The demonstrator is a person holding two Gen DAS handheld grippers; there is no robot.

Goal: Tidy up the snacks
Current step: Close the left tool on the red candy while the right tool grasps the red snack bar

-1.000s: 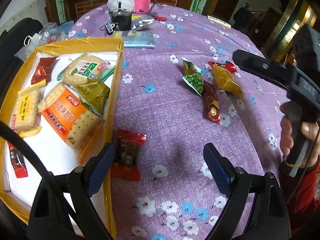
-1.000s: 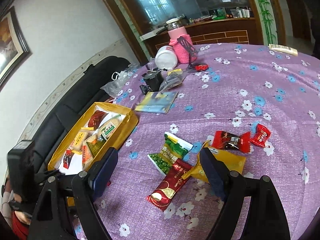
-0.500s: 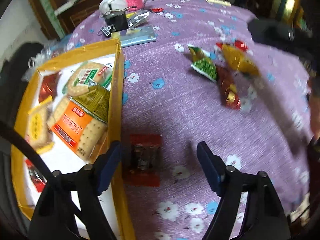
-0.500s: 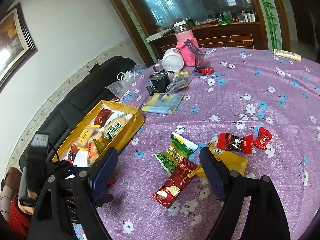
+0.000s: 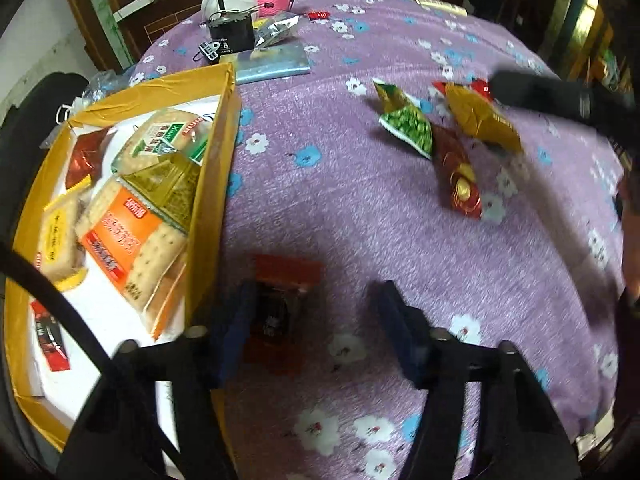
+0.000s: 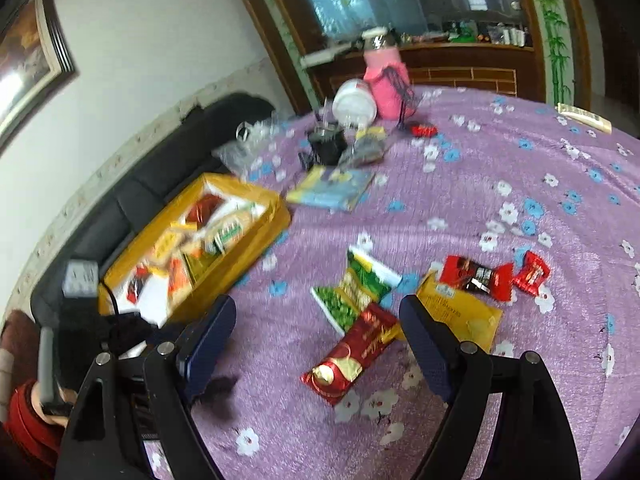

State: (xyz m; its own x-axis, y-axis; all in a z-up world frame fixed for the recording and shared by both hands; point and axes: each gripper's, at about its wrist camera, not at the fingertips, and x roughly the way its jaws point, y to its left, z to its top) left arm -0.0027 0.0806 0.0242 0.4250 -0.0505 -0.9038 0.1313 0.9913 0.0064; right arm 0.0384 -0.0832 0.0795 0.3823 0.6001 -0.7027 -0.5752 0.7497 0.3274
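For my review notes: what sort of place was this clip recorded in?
Most likely a living or dining room in a home. A round table under a purple floral tablecloth holds the snacks, a black sofa sits along the wall beneath a framed picture, and a wooden cabinet stands behind.

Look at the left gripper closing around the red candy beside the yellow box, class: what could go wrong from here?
1. The left gripper has just been closing, yet the red candy sits against the near finger only; the far finger could push it sideways rather than pinch it.
2. The candy lies right beside the yellow box wall, so the near finger may catch or shove that wall.
3. The wrapper looks thin and flat on the purple tablecloth, so the tips might snag cloth.
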